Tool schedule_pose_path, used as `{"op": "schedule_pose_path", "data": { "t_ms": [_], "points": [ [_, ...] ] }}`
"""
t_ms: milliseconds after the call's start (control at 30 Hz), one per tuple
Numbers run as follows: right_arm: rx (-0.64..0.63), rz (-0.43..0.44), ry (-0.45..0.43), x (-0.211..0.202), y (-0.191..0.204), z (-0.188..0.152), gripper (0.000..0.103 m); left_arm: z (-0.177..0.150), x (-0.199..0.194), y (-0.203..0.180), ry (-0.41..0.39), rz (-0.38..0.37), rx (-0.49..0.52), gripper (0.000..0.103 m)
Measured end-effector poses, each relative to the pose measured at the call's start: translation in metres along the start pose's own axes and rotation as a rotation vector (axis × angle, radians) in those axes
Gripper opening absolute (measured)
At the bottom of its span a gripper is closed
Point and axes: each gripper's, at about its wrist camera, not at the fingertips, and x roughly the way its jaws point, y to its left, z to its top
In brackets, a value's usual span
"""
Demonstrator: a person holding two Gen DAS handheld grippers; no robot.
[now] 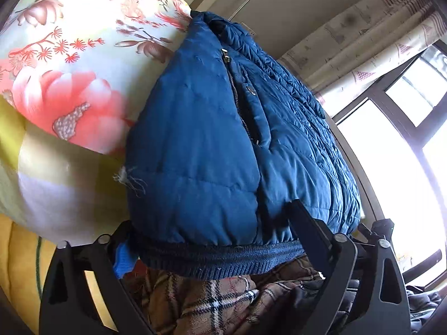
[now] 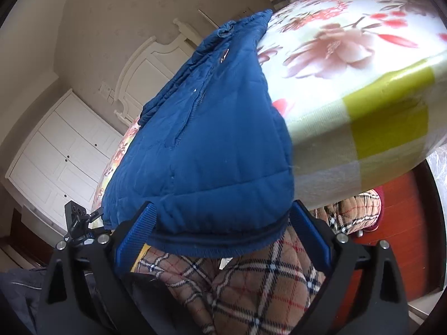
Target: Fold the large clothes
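Note:
A blue padded jacket (image 1: 201,139) lies on a bed with a floral sheet (image 1: 69,83), and its knitted hem (image 1: 223,259) hangs over the near edge. My left gripper (image 1: 212,223) stands wide around that hem. Its right finger (image 1: 304,223) lies over the fabric, while its left finger is partly hidden under the jacket. In the right wrist view the same jacket (image 2: 209,139) fills the middle. My right gripper (image 2: 223,206) is also wide, with the hem corner between its blue pads (image 2: 139,229). I see no pinch in the fabric at either gripper.
A person's plaid trousers (image 2: 251,293) are right below both grippers. The bed sheet (image 2: 349,69) has a yellow-checked side. A white headboard (image 2: 151,61) and wardrobe (image 2: 64,153) stand behind. A bright window (image 1: 391,167) with curtains (image 1: 363,42) is nearby, and the floor (image 2: 402,223) is red.

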Motion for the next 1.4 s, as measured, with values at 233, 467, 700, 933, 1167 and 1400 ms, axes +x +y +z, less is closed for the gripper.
{"op": "schedule_pose_path", "data": {
  "t_ms": [233,467,700,933,1167,1400],
  "points": [
    [0.043,0.012,-0.037,0.001,-0.018,0.002,0.095,0.002,-0.002,0.011,-0.017,-0.030,-0.058,0.086],
    [-0.080,0.034,-0.014,-0.012,0.009,-0.009,0.025,-0.002,-0.008,-0.004,-0.011,-0.039,-0.003,0.049],
    [-0.123,0.025,-0.055,-0.036,0.040,-0.010,0.011,-0.007,-0.045,-0.032,-0.095,-0.080,0.064,0.022],
    [-0.208,0.066,-0.059,-0.082,0.063,-0.021,0.011,-0.019,-0.090,-0.050,-0.122,-0.173,0.095,0.021],
    [-0.276,0.184,-0.183,-0.138,0.099,-0.013,0.010,-0.018,-0.136,-0.072,-0.200,-0.325,0.096,0.021],
    [-0.268,0.167,-0.273,-0.112,0.142,0.115,0.011,0.099,-0.116,-0.100,-0.292,-0.351,0.058,0.023]
  ]
}}
